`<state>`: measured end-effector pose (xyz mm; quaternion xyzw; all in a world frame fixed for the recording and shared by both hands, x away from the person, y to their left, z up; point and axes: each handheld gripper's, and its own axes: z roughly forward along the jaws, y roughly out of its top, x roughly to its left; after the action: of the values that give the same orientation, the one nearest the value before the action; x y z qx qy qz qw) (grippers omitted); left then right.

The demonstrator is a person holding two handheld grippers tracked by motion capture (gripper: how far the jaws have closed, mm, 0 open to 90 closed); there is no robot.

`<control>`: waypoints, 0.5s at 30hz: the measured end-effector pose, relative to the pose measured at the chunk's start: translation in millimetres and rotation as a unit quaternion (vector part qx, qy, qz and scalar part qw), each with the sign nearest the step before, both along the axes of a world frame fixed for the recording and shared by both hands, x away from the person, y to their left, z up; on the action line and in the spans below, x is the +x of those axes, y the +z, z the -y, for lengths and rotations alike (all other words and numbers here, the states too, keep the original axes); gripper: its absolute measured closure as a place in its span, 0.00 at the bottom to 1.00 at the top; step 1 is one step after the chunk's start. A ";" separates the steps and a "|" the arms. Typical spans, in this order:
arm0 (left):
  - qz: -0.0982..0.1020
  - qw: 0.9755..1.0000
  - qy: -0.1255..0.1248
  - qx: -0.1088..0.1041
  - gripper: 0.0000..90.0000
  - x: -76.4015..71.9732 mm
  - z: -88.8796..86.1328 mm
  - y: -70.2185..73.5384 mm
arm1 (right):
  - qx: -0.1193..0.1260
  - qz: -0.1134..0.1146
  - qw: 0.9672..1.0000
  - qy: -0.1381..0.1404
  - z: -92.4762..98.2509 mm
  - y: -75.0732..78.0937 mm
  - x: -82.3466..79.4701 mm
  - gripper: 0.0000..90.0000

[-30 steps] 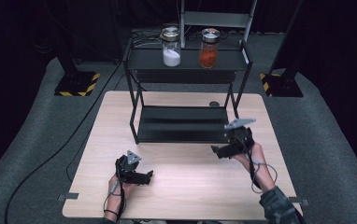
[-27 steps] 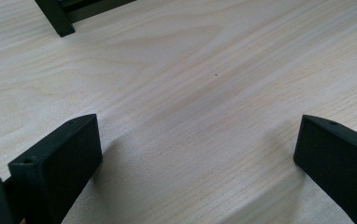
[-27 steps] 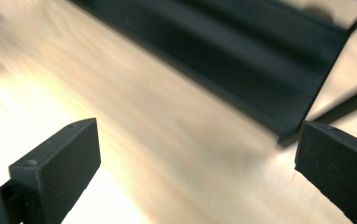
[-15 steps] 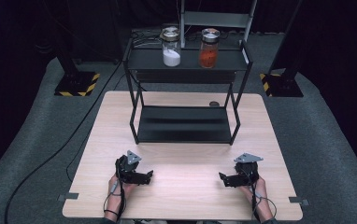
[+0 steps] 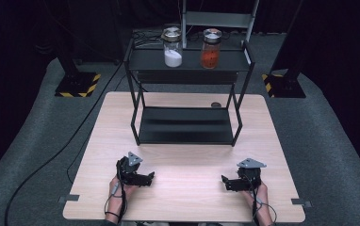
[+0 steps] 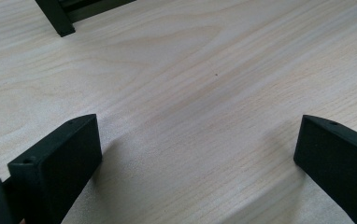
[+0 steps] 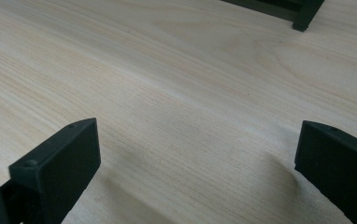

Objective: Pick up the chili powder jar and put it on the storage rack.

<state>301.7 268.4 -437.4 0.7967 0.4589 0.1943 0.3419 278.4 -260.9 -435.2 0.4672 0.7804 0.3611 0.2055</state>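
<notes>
High view showed a black two-tier rack (image 5: 187, 136) standing on the far half of a pale wooden table (image 5: 187, 202), and everything else sat in relation to that rack. On its top shelf stood two lidded glass jars side by side: one holding white powder (image 5: 172, 47), the other an orange-red filling (image 5: 210, 49), which might have been a spice, though the grain was too small to tell. The lower shelf of the rack lay bare. Just behind the rack's right rear leg a small dark disc (image 5: 216, 104) rested on the tabletop.

Both grippers were well in front of the rack, near the table's front edge. The left gripper (image 5: 146, 178) lay in front of the rack's left front leg, its jaws pointing toward the right gripper (image 5: 226, 181), which lay in front of the rack's right front leg with its jaws pointing back at the left one.

Left gripper view had that gripper's jaws spread wide with bare wood between them, gripping nothing, and a rack foot (image 6: 55, 18) stood beyond. Right gripper view showed the same: jaws wide apart, empty, low over the wood, with another rack foot (image 7: 303, 21) ahead.
</notes>
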 end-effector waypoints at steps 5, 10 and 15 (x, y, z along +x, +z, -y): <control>0.000 1.000 0.000 0.001 0.00 -0.1 0.0 0.0 | 0.000 0.002 1.000 -0.001 -0.4 -0.6 -0.8 0.00; 0.000 1.000 0.000 0.000 0.00 -0.2 0.0 -0.1 | -0.006 0.005 1.000 -0.001 -2.6 -0.4 -1.8 0.00; 0.001 1.000 -0.001 0.001 0.00 -0.2 0.0 0.0 | -0.006 0.002 1.000 -0.004 -3.1 -0.1 -1.1 0.00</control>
<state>301.6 268.4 -437.4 0.7971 0.4580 0.1949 0.3418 277.3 -257.7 -435.4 0.4685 0.7802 0.3563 0.2119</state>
